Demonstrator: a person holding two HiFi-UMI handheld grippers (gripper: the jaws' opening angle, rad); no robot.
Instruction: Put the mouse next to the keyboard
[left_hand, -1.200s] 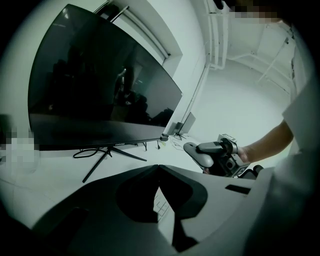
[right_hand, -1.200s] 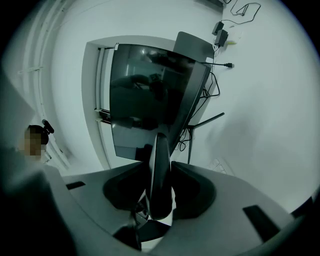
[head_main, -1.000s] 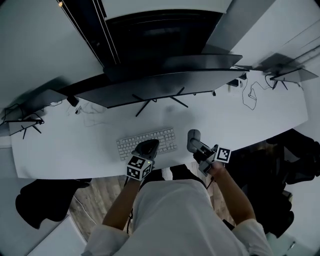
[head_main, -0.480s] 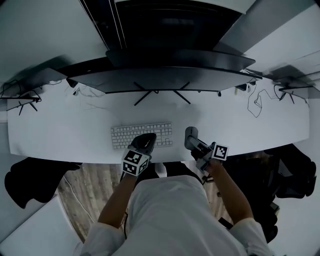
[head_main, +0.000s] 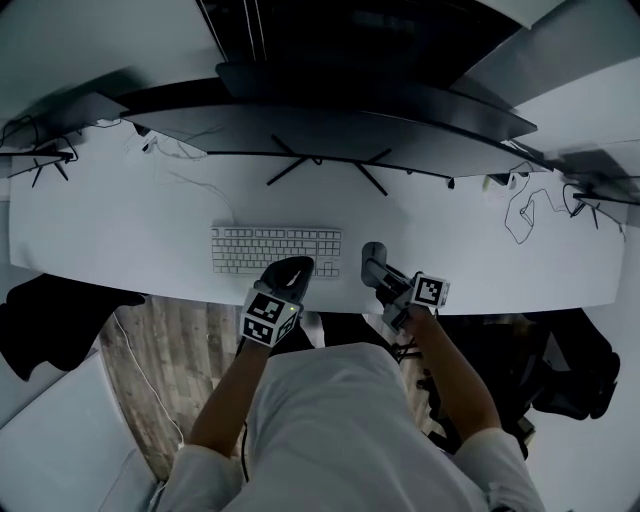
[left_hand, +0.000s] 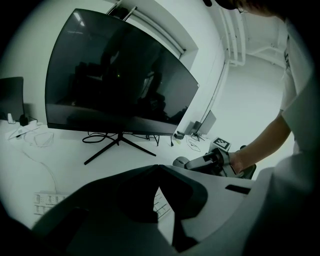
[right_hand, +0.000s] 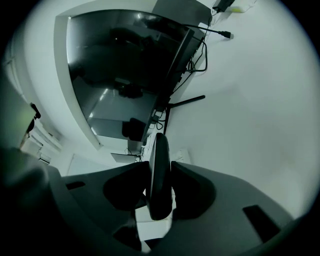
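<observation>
The white keyboard (head_main: 275, 250) lies on the white desk (head_main: 120, 240) in front of the monitor. Just right of its right end is the grey mouse (head_main: 372, 255), with my right gripper (head_main: 377, 270) shut on it. In the right gripper view the mouse (right_hand: 160, 175) stands edge-on, pinched between both jaws. Whether it touches the desk I cannot tell. My left gripper (head_main: 292, 272) hovers over the keyboard's front right corner; its jaws meet at the tip (left_hand: 155, 168) with nothing between them. From the left gripper view, the right gripper (left_hand: 202, 162) and the mouse (left_hand: 180, 161) show beyond the jaws.
A wide curved monitor (head_main: 350, 100) on spread stand legs (head_main: 320, 165) fills the back of the desk. Loose cables (head_main: 525, 210) lie at the right, more (head_main: 165, 150) at the back left. The desk's front edge (head_main: 500, 305) runs just under both grippers. A dark chair (head_main: 560, 370) stands right.
The right gripper has sunk towards the desk with the mouse, close beside the keyboard's right end. The left gripper has dropped a little over the keyboard's front corner. The head view has tilted.
</observation>
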